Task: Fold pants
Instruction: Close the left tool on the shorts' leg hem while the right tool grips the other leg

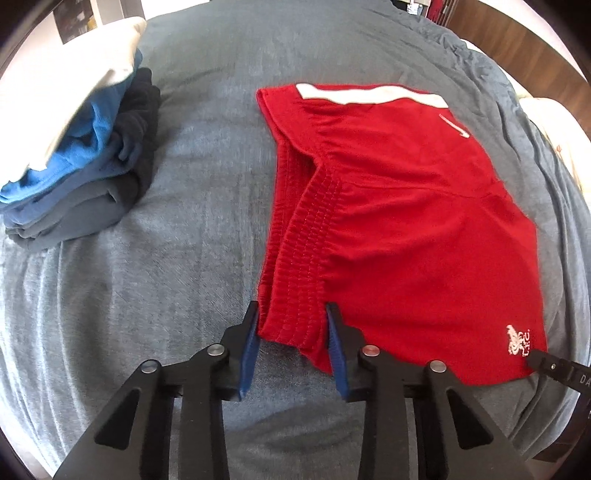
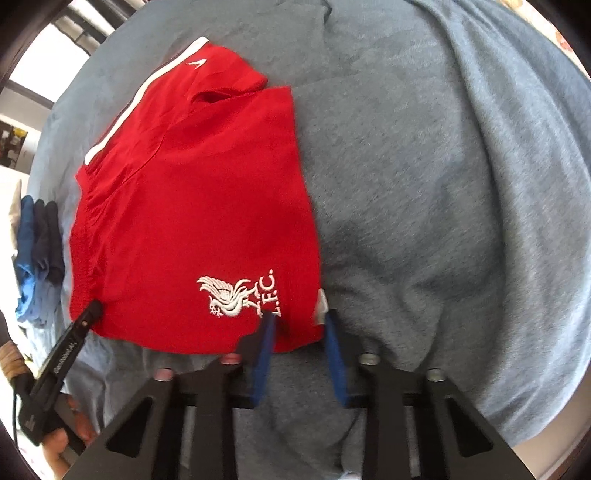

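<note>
Red football shorts (image 1: 399, 229) with a white side stripe and a white crest lie folded in half on a grey blanket (image 1: 184, 221). My left gripper (image 1: 293, 314) is open, its blue pads either side of the near end of the elastic waistband. The shorts also show in the right wrist view (image 2: 192, 221). My right gripper (image 2: 299, 321) is open around the near hem corner beside the crest. The left gripper's fingertip (image 2: 90, 308) touches the waistband corner there. The right gripper's fingertip (image 1: 546, 363) shows at the hem.
A stack of folded clothes (image 1: 85, 158), white, blue and dark, sits on the blanket to the left; it also shows in the right wrist view (image 2: 38, 254). The grey blanket (image 2: 443, 203) is rumpled to the right. A wooden bed edge (image 1: 517, 33) runs at the far right.
</note>
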`<state>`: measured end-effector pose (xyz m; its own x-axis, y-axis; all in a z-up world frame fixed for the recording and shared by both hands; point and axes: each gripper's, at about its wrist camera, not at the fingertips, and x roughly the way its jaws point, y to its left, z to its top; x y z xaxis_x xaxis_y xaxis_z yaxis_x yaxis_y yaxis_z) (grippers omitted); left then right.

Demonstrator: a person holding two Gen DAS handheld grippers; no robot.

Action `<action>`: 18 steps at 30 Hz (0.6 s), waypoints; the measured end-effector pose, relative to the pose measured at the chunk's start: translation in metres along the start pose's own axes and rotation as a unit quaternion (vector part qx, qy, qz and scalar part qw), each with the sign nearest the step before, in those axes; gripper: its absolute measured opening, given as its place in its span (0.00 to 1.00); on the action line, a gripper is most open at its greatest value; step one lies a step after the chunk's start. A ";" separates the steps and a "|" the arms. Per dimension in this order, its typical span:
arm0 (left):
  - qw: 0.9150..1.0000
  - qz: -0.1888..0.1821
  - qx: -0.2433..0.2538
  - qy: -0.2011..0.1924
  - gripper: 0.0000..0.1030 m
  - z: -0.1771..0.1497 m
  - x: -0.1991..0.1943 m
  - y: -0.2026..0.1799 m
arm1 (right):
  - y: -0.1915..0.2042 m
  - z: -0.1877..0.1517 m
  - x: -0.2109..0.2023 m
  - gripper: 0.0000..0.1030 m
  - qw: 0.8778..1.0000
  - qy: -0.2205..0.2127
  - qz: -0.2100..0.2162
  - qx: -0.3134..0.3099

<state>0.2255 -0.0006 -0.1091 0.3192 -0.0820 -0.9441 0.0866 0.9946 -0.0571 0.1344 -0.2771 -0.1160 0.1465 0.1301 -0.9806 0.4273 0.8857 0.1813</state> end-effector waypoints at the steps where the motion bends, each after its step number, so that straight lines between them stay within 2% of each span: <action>1: 1.000 -0.001 0.000 -0.001 0.31 0.002 -0.003 -0.001 | 0.001 0.002 -0.004 0.15 1.000 -0.003 -0.002 -0.004; 7: 1.000 -0.004 -0.009 0.000 0.31 0.012 -0.023 -0.002 | 0.009 0.012 -0.034 0.09 0.999 -0.028 0.006 -0.020; 18: 1.000 0.002 0.000 0.017 0.30 0.023 -0.055 -0.007 | 0.028 0.032 -0.093 0.07 0.997 -0.066 0.029 -0.029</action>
<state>0.2294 -0.0047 -0.0489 0.2870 -0.0761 -0.9549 0.0849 0.9949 -0.0537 0.1609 -0.2787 -0.0177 0.2877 0.1258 -0.9494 0.3633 0.9029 0.2297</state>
